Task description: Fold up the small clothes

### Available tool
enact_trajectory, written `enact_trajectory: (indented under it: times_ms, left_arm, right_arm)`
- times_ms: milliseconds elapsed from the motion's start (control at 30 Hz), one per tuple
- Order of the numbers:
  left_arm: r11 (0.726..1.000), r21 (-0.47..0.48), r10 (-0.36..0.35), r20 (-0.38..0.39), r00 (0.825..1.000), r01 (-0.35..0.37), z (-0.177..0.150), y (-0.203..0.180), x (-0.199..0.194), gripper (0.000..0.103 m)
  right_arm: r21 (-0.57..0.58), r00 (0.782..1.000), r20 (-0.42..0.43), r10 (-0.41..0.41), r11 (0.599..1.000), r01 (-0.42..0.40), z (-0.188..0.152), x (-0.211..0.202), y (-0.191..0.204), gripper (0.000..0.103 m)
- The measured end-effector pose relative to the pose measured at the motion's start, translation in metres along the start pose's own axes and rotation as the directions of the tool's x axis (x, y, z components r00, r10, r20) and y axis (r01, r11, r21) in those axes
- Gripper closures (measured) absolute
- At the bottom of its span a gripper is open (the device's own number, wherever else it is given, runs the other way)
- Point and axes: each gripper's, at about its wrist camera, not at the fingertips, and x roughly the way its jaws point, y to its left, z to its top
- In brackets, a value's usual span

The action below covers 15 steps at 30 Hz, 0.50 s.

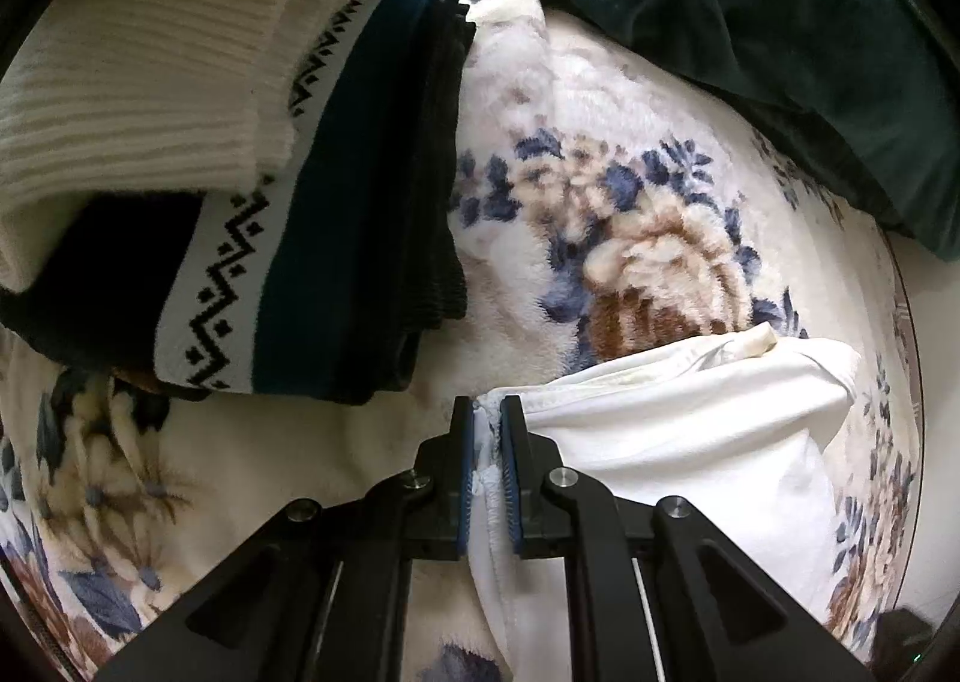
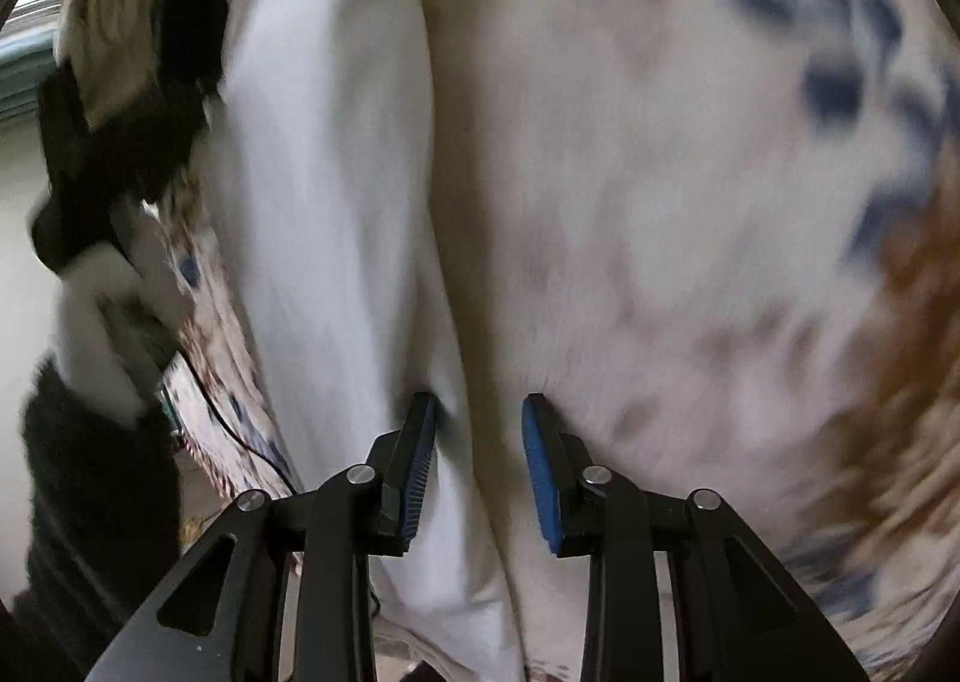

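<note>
A small white garment (image 1: 678, 442) lies on a floral fleece blanket (image 1: 600, 214). My left gripper (image 1: 486, 412) is shut on its hemmed left edge, which is pinched between the blue pads. In the blurred right wrist view the same white garment (image 2: 324, 214) runs down the left of centre. My right gripper (image 2: 479, 409) is open, its fingers straddling the garment's right edge low against the blanket (image 2: 660, 172), with nothing held.
A stack of folded clothes (image 1: 336, 190), cream knit on dark teal and black with a zigzag band, sits at the left. A dark green velvet cloth (image 1: 750, 21) lies at the back right. The other hand-held gripper and a dark sleeve (image 2: 102, 442) show at the left.
</note>
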Motion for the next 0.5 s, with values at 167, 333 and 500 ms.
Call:
enact_trajectory:
  times_ms: [167,333,500]
  left_arm:
    - [1.000,0.007,0.011,-0.003,1.000,-0.011,-0.001,-0.001,0.003,0.096]
    - [0.999,-0.037,-0.012,-0.015,1.000,0.011,0.001,0.005,-0.002,0.092]
    - [0.996,-0.082,-0.034,0.033,0.999,0.036,-0.004,0.004,-0.037,0.058]
  right_arm:
    - [0.107,0.994,0.111,0.007,0.994,-0.019,-0.019,-0.015,-0.018,0.101]
    - [0.146,0.991,0.134,-0.018,0.989,-0.002,-0.027,-0.031,-0.032,0.102]
    - [0.105,0.981,0.191,-0.014,0.994,-0.006,-0.001,-0.055,-0.023,0.068]
